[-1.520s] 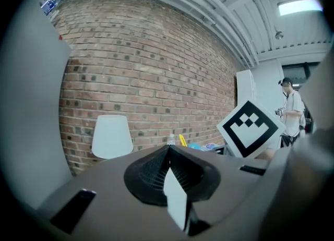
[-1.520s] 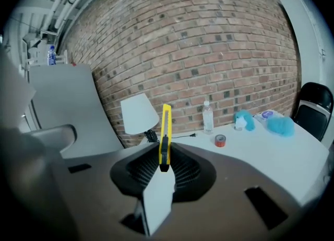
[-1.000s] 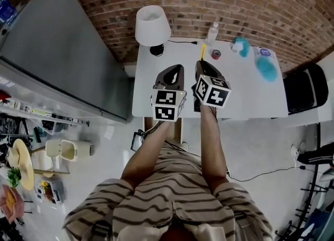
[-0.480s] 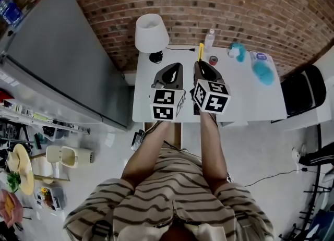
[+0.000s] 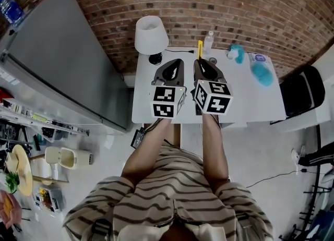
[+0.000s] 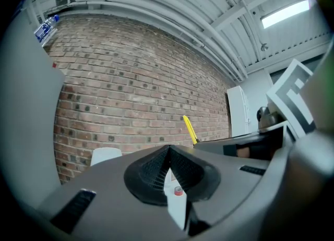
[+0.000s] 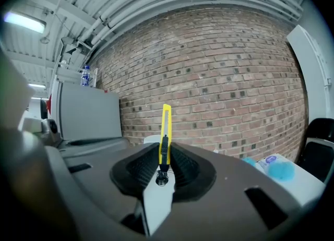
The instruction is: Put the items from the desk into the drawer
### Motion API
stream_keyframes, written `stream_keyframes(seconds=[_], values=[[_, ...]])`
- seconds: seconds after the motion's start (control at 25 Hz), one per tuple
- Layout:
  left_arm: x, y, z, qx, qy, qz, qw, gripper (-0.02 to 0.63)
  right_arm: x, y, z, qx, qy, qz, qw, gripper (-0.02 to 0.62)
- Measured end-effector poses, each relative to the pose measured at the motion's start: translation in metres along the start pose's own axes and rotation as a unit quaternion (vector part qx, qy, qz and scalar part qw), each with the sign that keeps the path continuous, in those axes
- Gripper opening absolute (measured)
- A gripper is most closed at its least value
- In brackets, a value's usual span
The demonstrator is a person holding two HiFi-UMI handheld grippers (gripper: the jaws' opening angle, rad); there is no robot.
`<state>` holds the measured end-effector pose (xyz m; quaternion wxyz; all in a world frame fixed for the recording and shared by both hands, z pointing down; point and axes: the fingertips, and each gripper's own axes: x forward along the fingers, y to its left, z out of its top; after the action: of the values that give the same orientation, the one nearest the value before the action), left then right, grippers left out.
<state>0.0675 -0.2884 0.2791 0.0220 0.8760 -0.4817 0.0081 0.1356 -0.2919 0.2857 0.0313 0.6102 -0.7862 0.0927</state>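
Head view: white desk at brick wall, right claw pinching yellow cutter, left claw pressed together

One white desk carries one white lamp far left, one clear bottle, one small red roll and two teal items far right, with one yellow utility knife above it and one black chair at its right.

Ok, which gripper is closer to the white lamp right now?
Left. In the head view the left gripper sits just right of the lamp. The right gripper, clamped on the yellow knife, is farther right, beyond the left one.
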Motion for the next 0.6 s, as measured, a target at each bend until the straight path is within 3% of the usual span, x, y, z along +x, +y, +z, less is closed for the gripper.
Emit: stream_keyframes(seconds=[0.6], values=[[0.0066, -0.0047, -0.0018, -0.006, 0.013, -0.007, 0.9999, 0.005, -0.0034, 0.0016, 0.0027, -0.016, -0.003, -0.002, 1.0, 0.072]])
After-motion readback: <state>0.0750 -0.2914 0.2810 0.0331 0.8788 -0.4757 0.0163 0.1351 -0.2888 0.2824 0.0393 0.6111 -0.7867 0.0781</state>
